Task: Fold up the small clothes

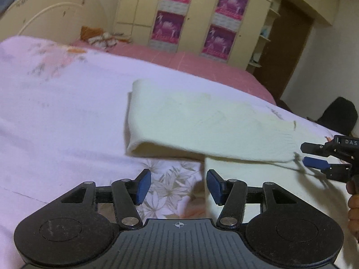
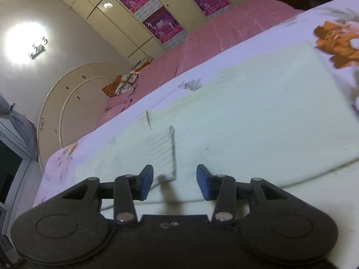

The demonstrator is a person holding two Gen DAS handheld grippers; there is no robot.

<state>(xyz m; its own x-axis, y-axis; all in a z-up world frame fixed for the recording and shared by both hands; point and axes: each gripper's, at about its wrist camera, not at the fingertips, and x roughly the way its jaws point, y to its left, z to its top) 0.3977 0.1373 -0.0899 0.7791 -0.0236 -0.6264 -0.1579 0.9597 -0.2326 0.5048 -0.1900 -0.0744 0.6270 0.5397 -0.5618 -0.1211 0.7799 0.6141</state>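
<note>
Cream knit garment (image 1: 202, 123) mid-frame, plain with a greyish loose thread; beneath it a lilac sheet (image 1: 56, 112) printed with beige and orange flowers. Pink bedspread (image 1: 190, 60) behind, magenta posters (image 1: 231, 2) on cream wardrobe doors upper frame.

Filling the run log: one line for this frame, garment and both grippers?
garment: cream knit folded over on floral sheet | left gripper: open, empty | right gripper: open, over knit, loose thread between jaws
</note>
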